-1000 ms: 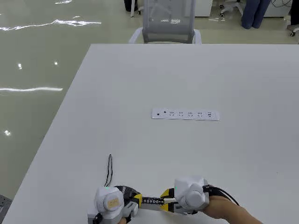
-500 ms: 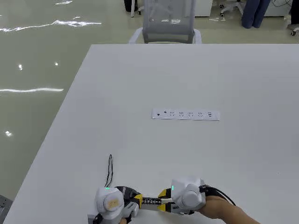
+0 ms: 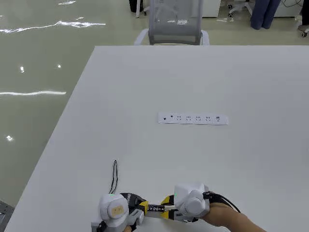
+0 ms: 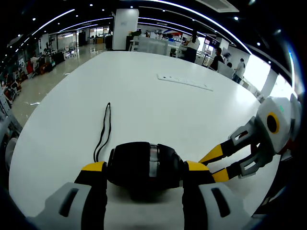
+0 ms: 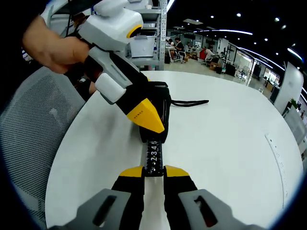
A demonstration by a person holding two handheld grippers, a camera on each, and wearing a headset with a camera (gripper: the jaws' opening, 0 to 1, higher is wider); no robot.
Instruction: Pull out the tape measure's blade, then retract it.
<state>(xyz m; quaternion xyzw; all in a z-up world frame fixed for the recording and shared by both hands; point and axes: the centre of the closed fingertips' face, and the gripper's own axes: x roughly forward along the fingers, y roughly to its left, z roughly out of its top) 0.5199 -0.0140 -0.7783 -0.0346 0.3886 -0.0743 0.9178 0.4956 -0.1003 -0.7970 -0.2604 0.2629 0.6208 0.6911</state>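
The black tape measure case (image 4: 144, 165) sits between the yellow-tipped fingers of my left gripper (image 4: 145, 168), which is shut on it. In the head view this gripper (image 3: 137, 208) is at the table's near edge, with the case (image 3: 131, 199) in it. A short length of blade (image 5: 153, 152), printed with numbers, runs from the case (image 5: 162, 108) to my right gripper (image 5: 153, 171), which is shut on the blade's end. The right gripper (image 3: 168, 210) is close to the right of the left one, and the blade (image 3: 155, 209) spans the small gap between them.
The case's black wrist strap (image 3: 114, 176) trails away across the white table (image 3: 203, 77). A white power strip (image 3: 192, 118) lies mid-table. A grey mesh chair (image 3: 175, 21) stands at the far edge. The table's left edge drops to a glossy floor (image 3: 34, 58).
My right gripper has moved left toward the case, so the exposed blade is shorter. The left gripper and the case have stayed in place.
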